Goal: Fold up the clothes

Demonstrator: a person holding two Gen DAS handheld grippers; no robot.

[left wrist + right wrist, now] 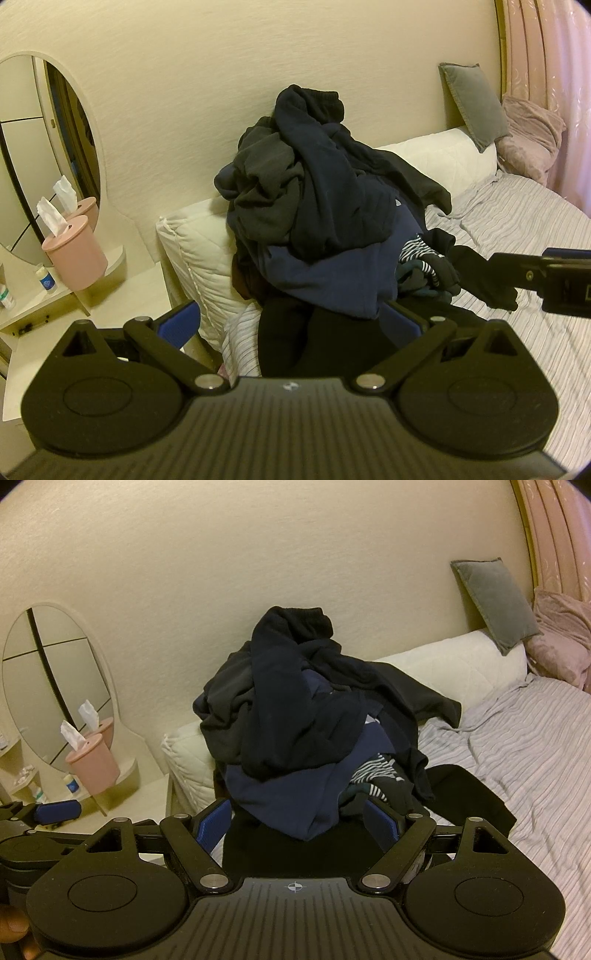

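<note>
1. My left gripper (pixel 291 321) has its blue pads spread wide apart with nothing pressed between them. The black garment (pixel 317 343) at the foot of the heap sits in the gap, but the pads do not touch it as far as I can see.

2. My right gripper (pixel 301 821) is likewise wide open, straddling the same low edge of the heap: navy cloth and black fabric lie between the pads without being pinched.

3. Both tools point slightly downward at the pile, side by side. In the left view the right tool's body shows at the far right edge; in the right view one blue finger of the left tool shows at the left edge. I judge I am lined up for a first pick, nothing lifted yet.

4. The pile of clothes (pixel 325 206) is straight ahead of both tools, just beyond the fingertips, heaped against the white pillow (pixel 195 251) and the wall. A striped piece (pixel 421 254) pokes out low on its right.

5. The heap sits at the head of the striped bedsheet (pixel 524 738), so the open sheet to the right looks like my folding space.

6. Off to the left stands a dresser with an oval mirror (pixel 40 147) and a pink tissue holder (pixel 75 258), well apart from the work.
</note>
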